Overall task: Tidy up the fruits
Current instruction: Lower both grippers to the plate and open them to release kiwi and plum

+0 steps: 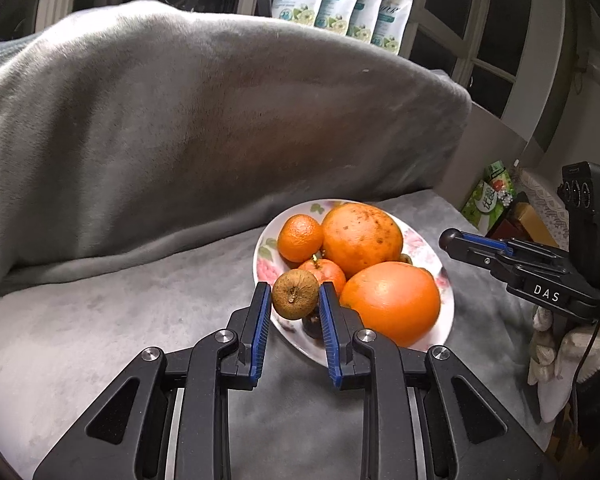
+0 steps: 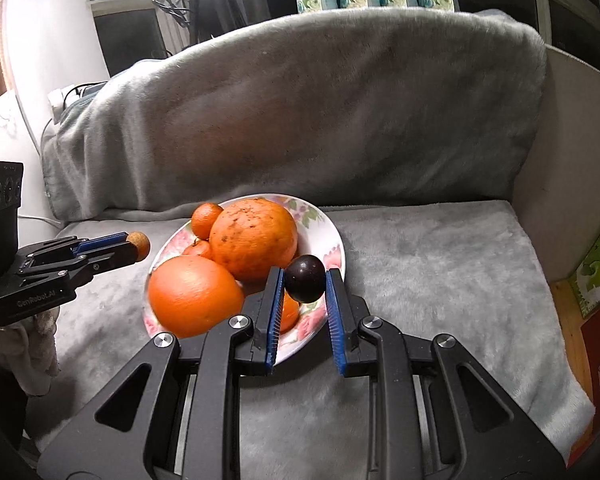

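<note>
Grey fleece blanket (image 2: 420, 264) covers the seat under a flowered plate (image 2: 332, 236) of fruit. Left tongs (image 1: 295, 300) clamp a small brown fruit (image 1: 295, 294) at their tips, over the plate's near rim. Right tongs (image 2: 305, 284) clamp a dark plum (image 2: 305, 279), also above the plate edge. Ahead of both tongs: two big oranges (image 1: 362, 238), two small mandarins (image 1: 300, 237) on the plate.

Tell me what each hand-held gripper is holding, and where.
The left hand-held gripper pinches a small brown fruit across its sides; the right hand-held gripper pinches a small dark round fruit likewise.
</note>
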Tool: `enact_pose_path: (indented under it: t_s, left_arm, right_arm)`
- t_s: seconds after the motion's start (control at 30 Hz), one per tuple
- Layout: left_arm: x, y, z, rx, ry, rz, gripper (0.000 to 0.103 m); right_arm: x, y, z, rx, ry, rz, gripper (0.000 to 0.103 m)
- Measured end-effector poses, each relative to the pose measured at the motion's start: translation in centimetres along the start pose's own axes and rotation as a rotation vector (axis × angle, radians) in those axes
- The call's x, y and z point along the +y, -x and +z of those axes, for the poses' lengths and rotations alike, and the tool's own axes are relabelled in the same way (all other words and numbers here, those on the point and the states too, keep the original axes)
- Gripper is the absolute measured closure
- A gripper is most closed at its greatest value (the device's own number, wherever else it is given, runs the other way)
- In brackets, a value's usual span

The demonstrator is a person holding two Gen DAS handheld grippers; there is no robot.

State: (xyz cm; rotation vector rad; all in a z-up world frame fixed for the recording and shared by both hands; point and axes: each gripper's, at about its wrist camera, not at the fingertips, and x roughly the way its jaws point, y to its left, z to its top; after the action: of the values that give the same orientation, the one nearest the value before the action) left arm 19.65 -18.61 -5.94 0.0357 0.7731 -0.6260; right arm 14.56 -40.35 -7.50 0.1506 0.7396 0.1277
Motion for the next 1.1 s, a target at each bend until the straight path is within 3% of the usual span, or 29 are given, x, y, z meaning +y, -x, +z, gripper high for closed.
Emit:
enact_pose_path:
  t_s: [1.03, 1.1]
  left_arm:
    - [-0.8, 0.0, 1.6, -0.030, -0.011, -0.029, 0.080]
    - [-1.0, 0.1, 1.7, -0.031, -0.017, -0.030, 0.078]
  right_arm:
    - [0.0, -1.4, 0.4, 0.008, -0.007, 0.053, 0.080]
    - [0.1, -1.3, 0.4, 0.004, -0.003, 0.058, 0.067]
